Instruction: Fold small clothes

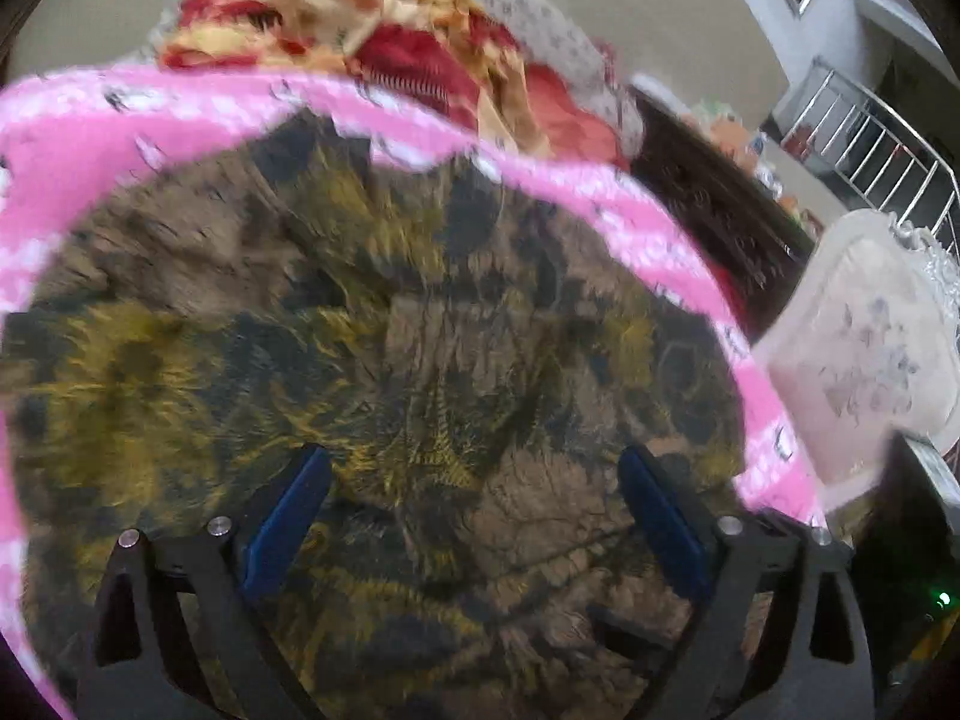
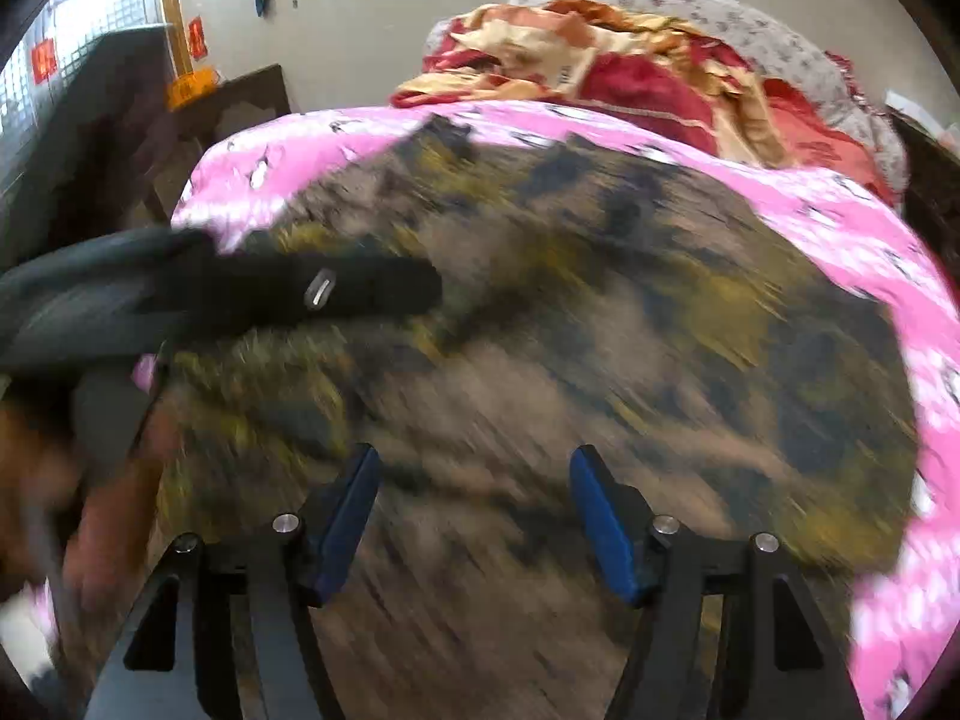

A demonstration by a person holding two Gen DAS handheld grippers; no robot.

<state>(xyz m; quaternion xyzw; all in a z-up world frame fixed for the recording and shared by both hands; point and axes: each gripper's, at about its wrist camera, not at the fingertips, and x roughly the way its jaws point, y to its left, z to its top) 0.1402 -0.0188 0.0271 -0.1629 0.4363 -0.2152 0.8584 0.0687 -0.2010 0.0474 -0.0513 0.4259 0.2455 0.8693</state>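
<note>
Camo garment (image 1: 384, 324) flat on pink sheet (image 1: 90, 138). Left gripper (image 1: 474, 516), right gripper (image 2: 474, 516): jaws apart, nothing held. Risk: pinching sheet with garment; frames blurred.

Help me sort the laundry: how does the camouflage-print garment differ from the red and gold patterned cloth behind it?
The camouflage-print garment is brown, black and olive; the red and gold patterned cloth is bright and warm-coloured. The camouflage one lies spread fairly flat on the pink sheet, right under both open grippers; the red and gold one sits crumpled in a heap farther back. Both are soft fabric on the same bed.
</note>
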